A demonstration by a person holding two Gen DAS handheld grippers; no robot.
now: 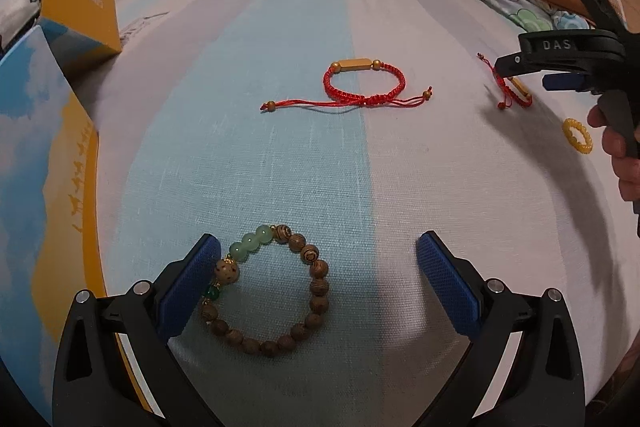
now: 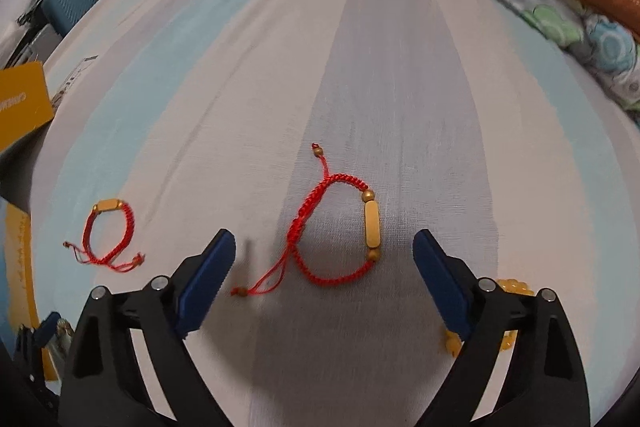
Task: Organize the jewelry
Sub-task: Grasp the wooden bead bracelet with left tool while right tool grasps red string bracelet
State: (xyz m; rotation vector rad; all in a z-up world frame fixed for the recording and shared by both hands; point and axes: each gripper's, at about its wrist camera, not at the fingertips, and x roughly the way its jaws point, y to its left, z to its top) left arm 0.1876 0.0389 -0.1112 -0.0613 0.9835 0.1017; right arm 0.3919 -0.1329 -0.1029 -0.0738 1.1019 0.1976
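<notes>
right hand-held gripper (image 2: pixel 323 259) agape over red bracelet (image 2: pixel 334 233), probably not touching.

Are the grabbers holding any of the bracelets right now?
No, nothing is held. The left gripper is open around the wooden bead bracelet, one pad touching it. The right gripper is open over a red cord bracelet.

Two red bracelets (image 1: pixel 366 83) (image 2: pixel 340 233), one wooden-bead bracelet (image 1: pixel 272 291), one yellow (image 1: pixel 577 136).

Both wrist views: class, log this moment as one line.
left tool open at beaded bracelet | right tool open at red cord bracelet | nothing gripped
</notes>
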